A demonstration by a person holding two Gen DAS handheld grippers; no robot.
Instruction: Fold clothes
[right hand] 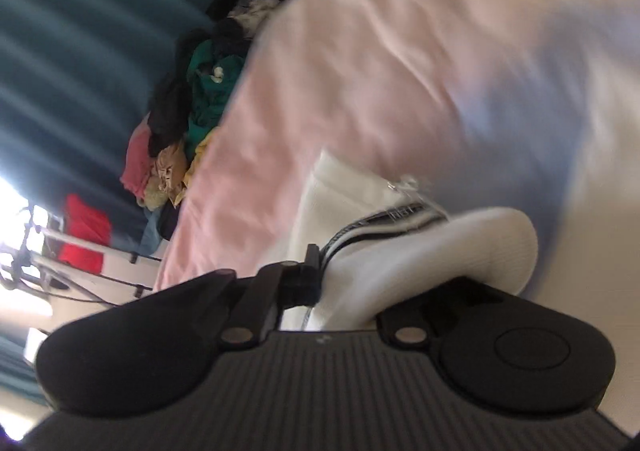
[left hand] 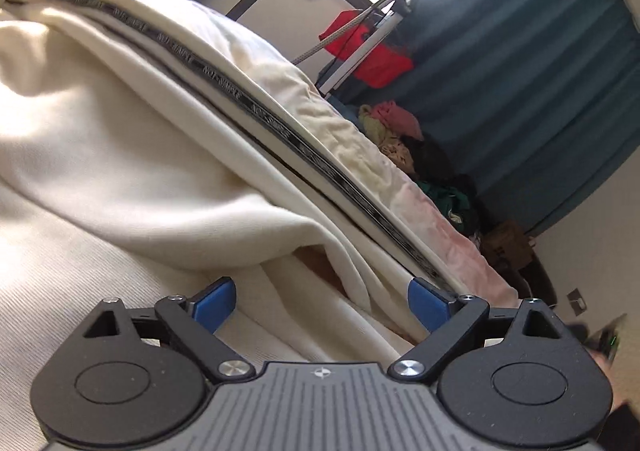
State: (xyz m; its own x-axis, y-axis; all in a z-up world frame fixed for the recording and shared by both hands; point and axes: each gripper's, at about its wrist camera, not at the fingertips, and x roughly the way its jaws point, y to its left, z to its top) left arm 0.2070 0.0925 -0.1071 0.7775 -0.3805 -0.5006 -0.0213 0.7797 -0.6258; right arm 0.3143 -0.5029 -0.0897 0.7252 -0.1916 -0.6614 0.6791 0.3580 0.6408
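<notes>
Hand-held grippers: two, one per view.
Left hand-held gripper (left hand: pixel 322 305): bottom centre of its frame, blue pads (left hand: pixel 216 301) spread wide, nothing between them but loose cloth lying below.
Right hand-held gripper (right hand: pixel 320 283): bottom centre of its blurred frame, jaws closed together on a fold of the white fabric.
Cream garment (left hand: pixel 132 155): one, filling the left and centre of the left view, bunched in soft folds, with one dark lettered band (left hand: pixel 224 79) running diagonally from upper left to lower right.
Same garment, right view: white ribbed cloth (right hand: pixel 460 251) with a striped band (right hand: pixel 384 217); probably the same piece, though blur leaves that unsure.
Surface: a bed with a pale pink sheet (right hand: pixel 340 71).
Clothes pile (left hand: pixel 404 139): one heap of mixed colours along the bed's far edge.
Room: teal curtains (left hand: pixel 540 63), a bright window, one red item (left hand: pixel 368 51) on a metal stand.
</notes>
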